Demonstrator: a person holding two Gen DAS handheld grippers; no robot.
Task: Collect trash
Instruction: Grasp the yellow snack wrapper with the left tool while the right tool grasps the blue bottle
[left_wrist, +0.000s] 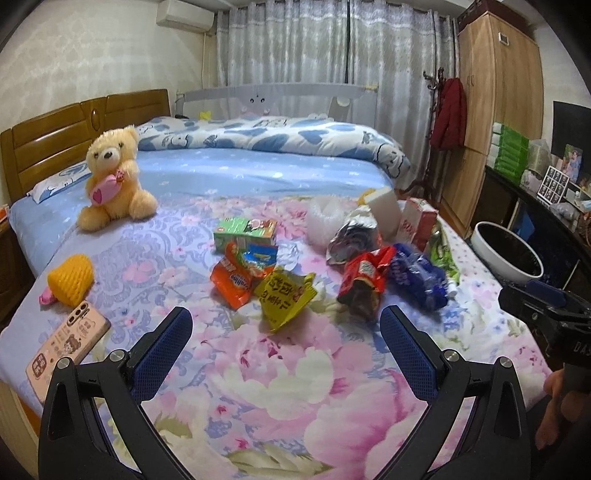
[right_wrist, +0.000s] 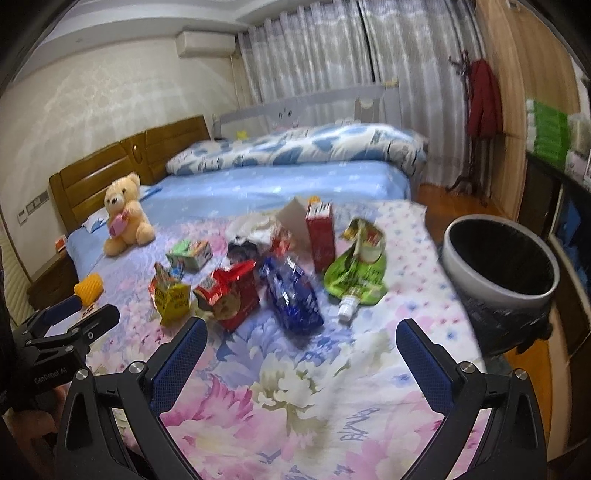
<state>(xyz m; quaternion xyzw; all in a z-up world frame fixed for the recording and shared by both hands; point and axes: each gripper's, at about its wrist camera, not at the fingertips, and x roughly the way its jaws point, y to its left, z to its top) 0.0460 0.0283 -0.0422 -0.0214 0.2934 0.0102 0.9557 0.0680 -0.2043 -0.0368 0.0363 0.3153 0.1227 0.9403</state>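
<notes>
Snack wrappers and cartons lie scattered on the flowered bedspread (left_wrist: 280, 387). In the left wrist view I see a yellow wrapper (left_wrist: 286, 295), an orange packet (left_wrist: 236, 277), a green carton (left_wrist: 245, 232), a red packet (left_wrist: 364, 282) and a blue packet (left_wrist: 419, 278). My left gripper (left_wrist: 286, 334) hovers open just short of the yellow wrapper, holding nothing. In the right wrist view the blue packet (right_wrist: 293, 295), red packet (right_wrist: 231, 291), green pouch (right_wrist: 356, 277) and red carton (right_wrist: 320, 234) lie ahead of my right gripper (right_wrist: 301, 341), which is open and empty. A white bin (right_wrist: 500, 267) with a black liner stands off the bed's right edge.
A teddy bear (left_wrist: 114, 177), a yellow foam net (left_wrist: 70, 280) and a pink phone (left_wrist: 68, 345) lie on the bed's left part. A rolled blue quilt (left_wrist: 280, 136) lies at the far side. A wardrobe (left_wrist: 495, 110) and dark shelf (left_wrist: 535, 206) line the right wall.
</notes>
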